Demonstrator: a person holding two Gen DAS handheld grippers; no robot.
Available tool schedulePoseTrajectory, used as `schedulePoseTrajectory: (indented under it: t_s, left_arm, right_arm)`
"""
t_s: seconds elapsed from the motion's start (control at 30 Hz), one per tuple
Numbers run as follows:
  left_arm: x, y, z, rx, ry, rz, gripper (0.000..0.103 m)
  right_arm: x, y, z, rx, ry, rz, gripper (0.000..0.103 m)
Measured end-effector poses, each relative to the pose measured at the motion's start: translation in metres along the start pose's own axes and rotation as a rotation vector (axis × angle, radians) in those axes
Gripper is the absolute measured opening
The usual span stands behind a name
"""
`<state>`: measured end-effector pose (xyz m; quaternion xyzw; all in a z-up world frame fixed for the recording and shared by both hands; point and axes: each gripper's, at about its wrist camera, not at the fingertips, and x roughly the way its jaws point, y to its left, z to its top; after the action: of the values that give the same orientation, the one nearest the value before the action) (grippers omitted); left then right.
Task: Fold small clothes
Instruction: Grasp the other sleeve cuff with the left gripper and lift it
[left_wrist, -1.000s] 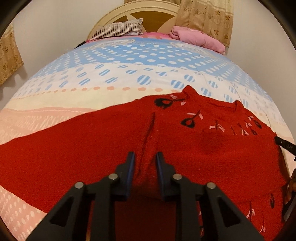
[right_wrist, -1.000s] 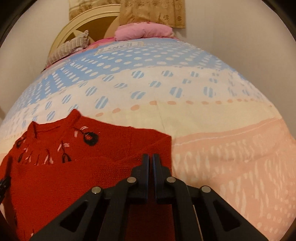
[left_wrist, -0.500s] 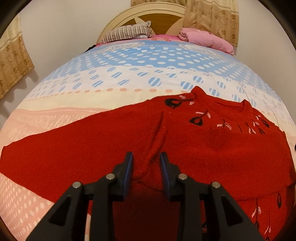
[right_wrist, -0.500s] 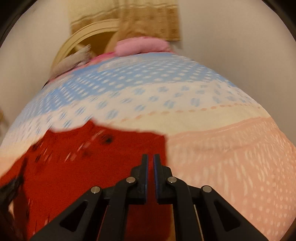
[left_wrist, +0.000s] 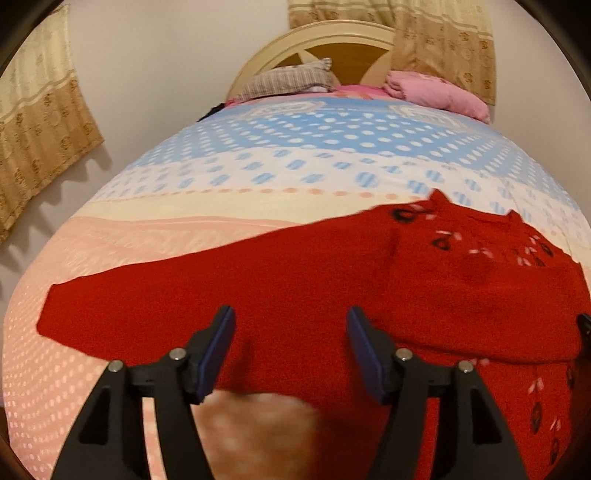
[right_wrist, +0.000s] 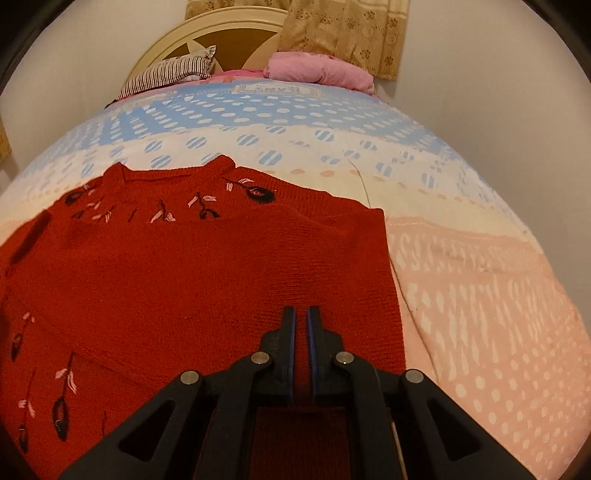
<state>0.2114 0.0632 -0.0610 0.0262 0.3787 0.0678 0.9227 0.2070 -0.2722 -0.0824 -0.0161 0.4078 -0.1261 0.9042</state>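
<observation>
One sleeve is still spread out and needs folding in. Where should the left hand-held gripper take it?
Grip the red sweater's outstretched sleeve near its cuff end, coming from the near edge, pads above and below the cloth. It lies flat on the bedspread, so the free end probably lifts easiest. The left hand-held gripper is opening, its pads clear of the cloth.

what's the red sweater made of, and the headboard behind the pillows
Red sweater: looks like a soft matte knit, maybe wool or acrylic; fine ribbed rows show, with stitched flowers near the neck. Headboard: probably wood, its cream arched frame smoothly painted around tan panels.
</observation>
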Motion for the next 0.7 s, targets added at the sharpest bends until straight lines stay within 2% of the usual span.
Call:
schedulePoseTrajectory:
  t_s: [0.07, 0.1, 0.2, 0.33, 0.43, 0.53, 0.6, 0.67, 0.7]
  left_arm:
    - [-0.004, 0.028, -0.003, -0.062, -0.013, 0.029, 0.081]
    - [-0.005, 0.044, -0.004, -0.102, -0.02, 0.038, 0.082]
    - [-0.005, 0.095, -0.006, -0.216, -0.027, 0.078, 0.083]
    - [0.008, 0.185, -0.013, -0.44, -0.004, 0.184, 0.083]
    - [0.02, 0.233, -0.025, -0.575, 0.024, 0.261, 0.083]
    - [0.036, 0.27, -0.039, -0.696, 0.073, 0.297, 0.082]
    - [0.048, 0.284, -0.048, -0.776, 0.096, 0.275, 0.082]
    - [0.056, 0.288, -0.053, -0.813, 0.102, 0.261, 0.081]
    - [0.057, 0.286, -0.05, -0.798, 0.086, 0.281, 0.081]
  right_arm:
    - [0.0, 0.001, -0.001, -0.007, -0.006, -0.011, 0.006]
    - [0.0, 0.001, 0.0, -0.007, -0.008, -0.012, 0.006]
    - [-0.001, -0.001, -0.001, 0.003, -0.011, -0.002, 0.006]
    - [-0.002, -0.006, -0.001, 0.027, -0.013, 0.024, 0.006]
    - [-0.002, -0.005, -0.002, 0.032, -0.014, 0.027, 0.007]
    - [-0.002, -0.004, -0.002, 0.02, -0.014, 0.014, 0.007]
    - [-0.002, -0.002, -0.002, 0.009, -0.014, 0.001, 0.007]
    - [-0.002, -0.001, -0.002, 0.0, -0.014, -0.01, 0.007]
    - [-0.002, 0.0, -0.002, -0.005, -0.014, -0.016, 0.007]
